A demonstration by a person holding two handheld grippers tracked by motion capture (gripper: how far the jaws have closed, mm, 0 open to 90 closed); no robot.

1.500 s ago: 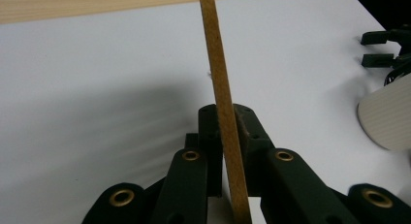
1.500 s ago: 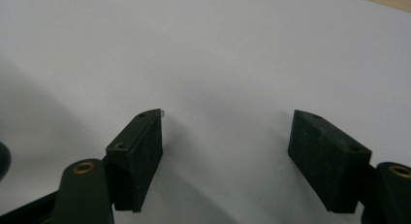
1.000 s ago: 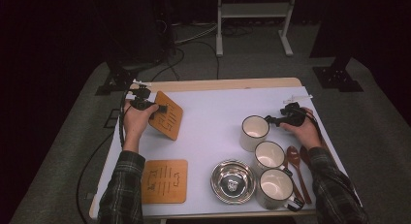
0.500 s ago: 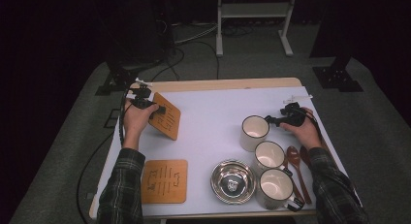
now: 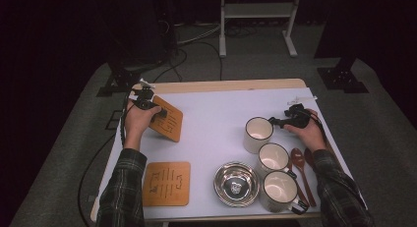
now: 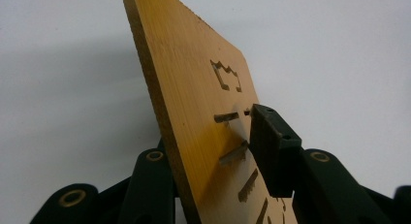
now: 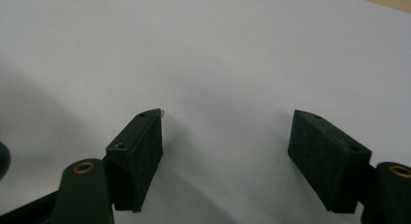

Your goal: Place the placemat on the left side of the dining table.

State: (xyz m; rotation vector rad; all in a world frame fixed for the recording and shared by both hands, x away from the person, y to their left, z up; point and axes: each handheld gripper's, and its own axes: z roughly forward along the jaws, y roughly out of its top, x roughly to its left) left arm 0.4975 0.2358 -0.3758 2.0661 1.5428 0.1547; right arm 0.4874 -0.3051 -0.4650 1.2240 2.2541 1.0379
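At the far left of the white surface [image 5: 216, 114], the left gripper [image 5: 147, 103] has a wooden coaster [image 5: 166, 119] standing tilted on edge between its fingers [image 6: 271, 146]. These have just been opening: the right-hand pad now stands a sliver off the slotted face, so the board leans loose between them rather than clamped. A second coaster [image 5: 166, 184] lies flat at the near left edge. On the right, the right gripper [image 5: 290, 120] rests just beside the farthest of three white mugs [image 5: 258, 133], its fingers [image 7: 138, 156] wide apart over bare surface with nothing between them. A steel bowl [image 5: 236, 184] sits near the mugs.
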